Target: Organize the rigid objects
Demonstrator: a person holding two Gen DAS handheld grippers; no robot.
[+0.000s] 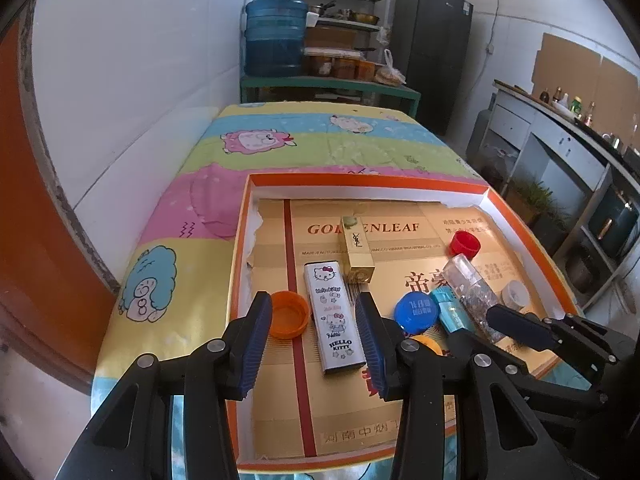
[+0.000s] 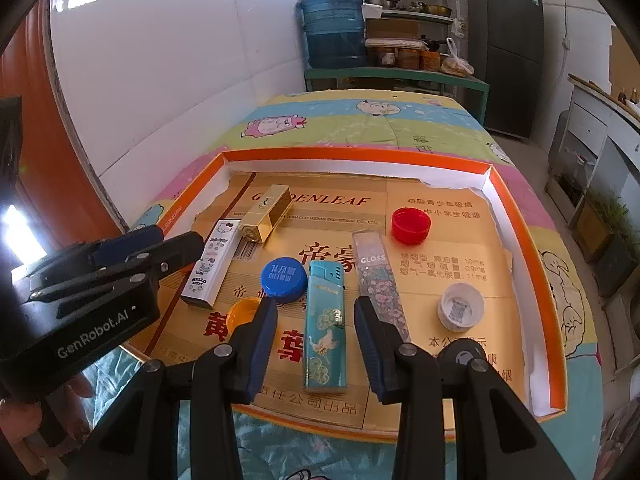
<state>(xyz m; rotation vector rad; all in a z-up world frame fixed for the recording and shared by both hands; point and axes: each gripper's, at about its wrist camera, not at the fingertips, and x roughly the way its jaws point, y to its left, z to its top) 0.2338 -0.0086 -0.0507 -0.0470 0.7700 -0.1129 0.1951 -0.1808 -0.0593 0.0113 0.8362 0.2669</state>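
Here, from largest to smallest:
Tabletop (image 2: 360,128): covered with a pastel cartoon cloth; it carries the tray near its front edge.
Tray (image 2: 520,216): shallow orange-rimmed box lid lined with gold "Goldenleaf" card; every item to be organized lies flat inside it.
Left tongs (image 1: 310,338): released, spread wide, hovering over the tray's left part with the Hello Kitty lighter between the pads.
Right tongs (image 2: 316,342): released as well, spread on either side of the teal lighter.
Hello Kitty lighter (image 1: 334,316): slim white case lying lengthwise, orange cap just beside it on the left. Likely light, stiff and smooth; pinch across the long flat sides at mid-length.
Teal lighter (image 2: 325,322): glossy, crane print, lying lengthwise. Probably slick; squeeze the narrow sides near the middle so it will not pivot.
Gloss tube (image 2: 378,280): clear, patterned, just right of the teal lighter; rigid but thin-walled, so go gently.
Gold lipstick (image 1: 357,254): square, boxy case beyond the Hello Kitty lighter; flat faces should hold well.
Caps: blue cap (image 2: 283,278), red cap (image 2: 411,225), white cap (image 2: 460,306), orange cap (image 1: 289,314); light, shallow, best taken across the rim.
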